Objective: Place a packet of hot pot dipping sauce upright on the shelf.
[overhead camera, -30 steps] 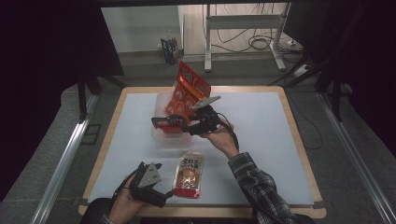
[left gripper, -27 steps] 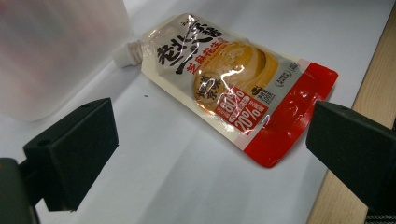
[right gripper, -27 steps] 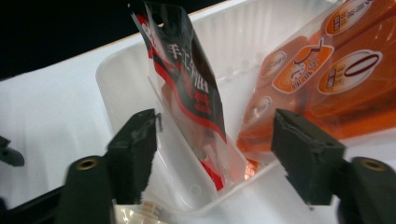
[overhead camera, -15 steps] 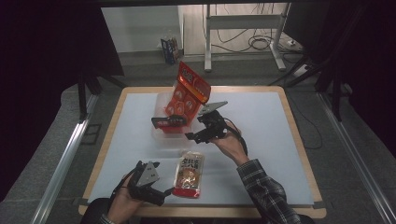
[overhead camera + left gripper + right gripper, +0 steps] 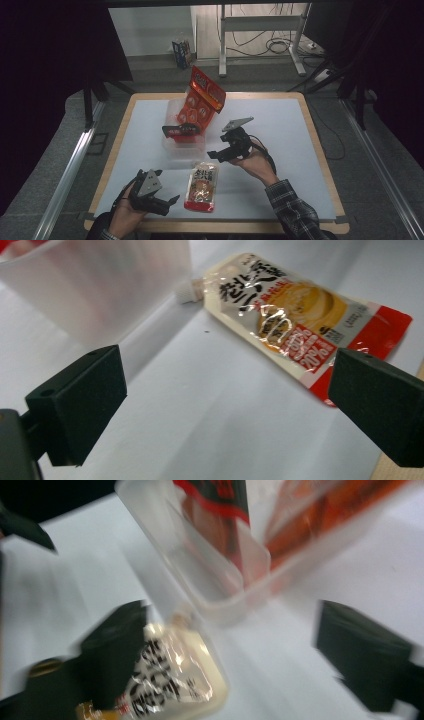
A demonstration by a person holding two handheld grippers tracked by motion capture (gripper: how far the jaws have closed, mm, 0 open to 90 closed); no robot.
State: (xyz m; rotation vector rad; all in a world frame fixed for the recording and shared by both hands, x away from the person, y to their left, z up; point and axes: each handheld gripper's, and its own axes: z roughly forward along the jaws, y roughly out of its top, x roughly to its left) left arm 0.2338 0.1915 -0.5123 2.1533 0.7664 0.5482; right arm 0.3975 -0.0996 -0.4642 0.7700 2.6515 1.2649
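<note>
A clear plastic container [image 5: 172, 146] stands mid-table with a tall red snack bag [image 5: 206, 94] and a dark-labelled pack [image 5: 181, 130] upright in it. A cream and red sauce pouch [image 5: 202, 185] lies flat in front of it. My right gripper [image 5: 216, 154] hovers just right of the container, above the pouch's top end. It is open, its jaws have just been closing a little, and nothing is between them. In the blurred right gripper view the pouch [image 5: 175, 680] lies by one jaw and the container [image 5: 215, 587] is ahead. My left gripper [image 5: 167, 205] rests open left of the pouch [image 5: 295, 310].
The white mat [image 5: 280, 130] has bare room on its right half and far left. A wooden table edge [image 5: 320, 227] runs along the front. Metal rails flank the table, and a stand's legs and cables are on the floor behind it.
My right gripper has drawn back from the container toward the near side and the pouch, leaving the dark-labelled pack standing in the container. The left gripper has stayed put.
</note>
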